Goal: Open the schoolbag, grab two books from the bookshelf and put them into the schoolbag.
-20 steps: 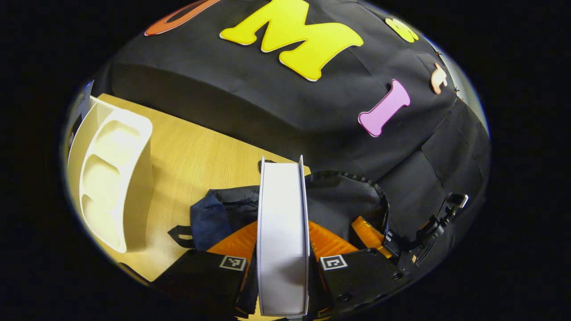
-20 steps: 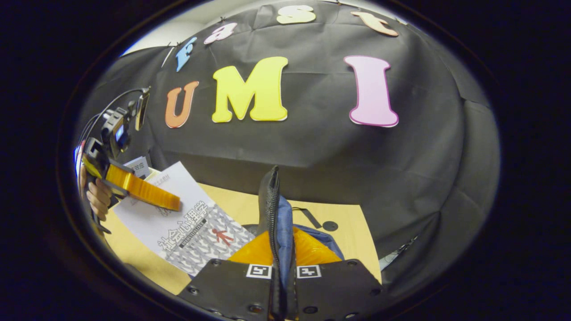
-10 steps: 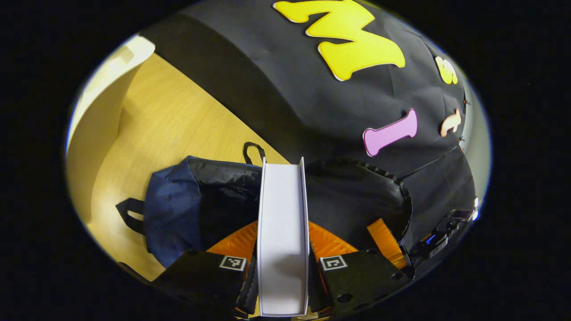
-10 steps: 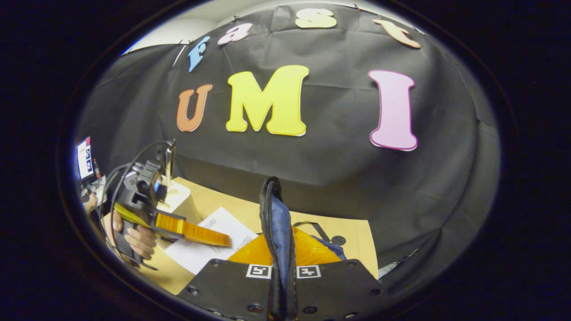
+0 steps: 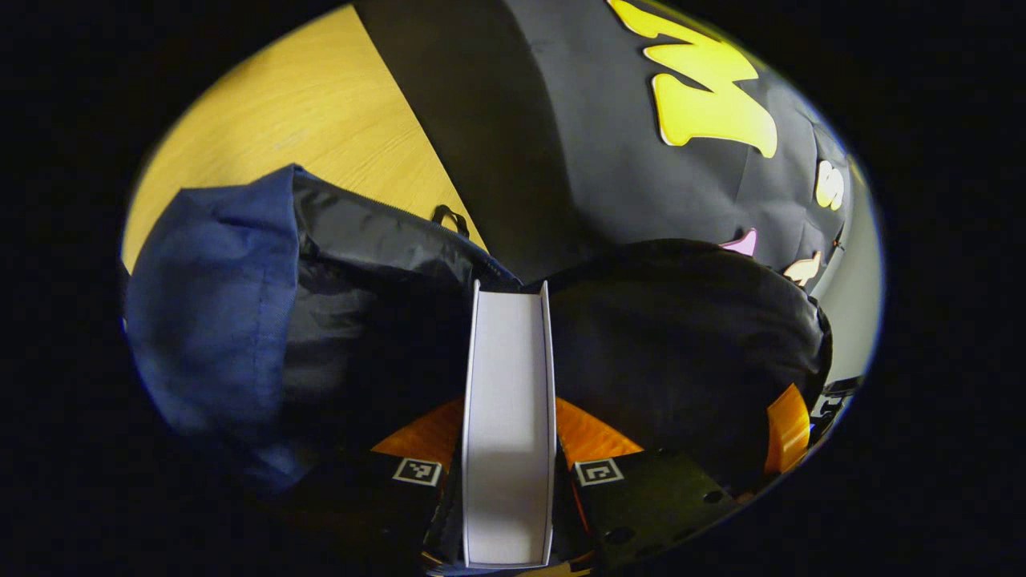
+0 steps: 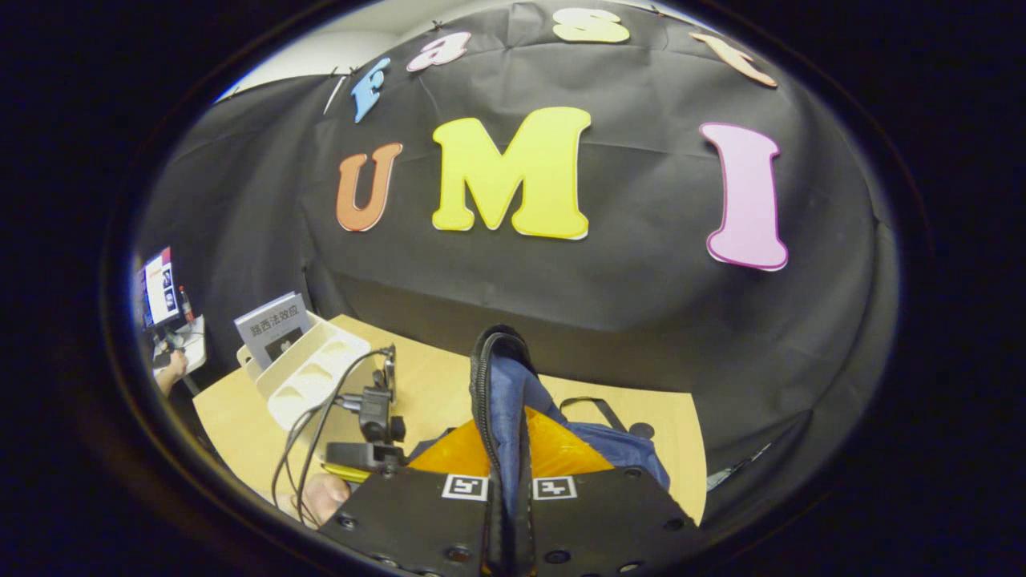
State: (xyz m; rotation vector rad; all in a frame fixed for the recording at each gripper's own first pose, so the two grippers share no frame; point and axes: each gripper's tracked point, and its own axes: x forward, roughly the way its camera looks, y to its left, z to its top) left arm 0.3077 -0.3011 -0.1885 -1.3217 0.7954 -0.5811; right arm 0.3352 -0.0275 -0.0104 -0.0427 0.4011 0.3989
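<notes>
Left gripper view has the book (image 5: 507,425) clamped edge-on between the left gripper's (image 5: 508,461) 2 fingers, pointing straight at the dark mouth of the schoolbag (image 5: 240,312). Held thin side forward like that, it looks lined up to slide in between the bag's sides rather than catch on them. The bag lies on the worktop (image 5: 321,104), blue outside at the left, black lining open on both sides of the book.

Right gripper view shows the right gripper (image 6: 506,481) closed on the zippered rim of the bag's flap (image 6: 495,385), lifted upright; I judge this is to keep the opening wide for the book. At the far left of the worktop stands the white bookshelf (image 6: 309,373) with 1 book (image 6: 272,324) upright in its far end.

How deep the book's front edge already sits inside the bag is hard to tell, as the interior is too dark. The left gripper's body (image 6: 365,433) and the hand (image 6: 321,497) holding it are cut off at the lower left of the right gripper view.
</notes>
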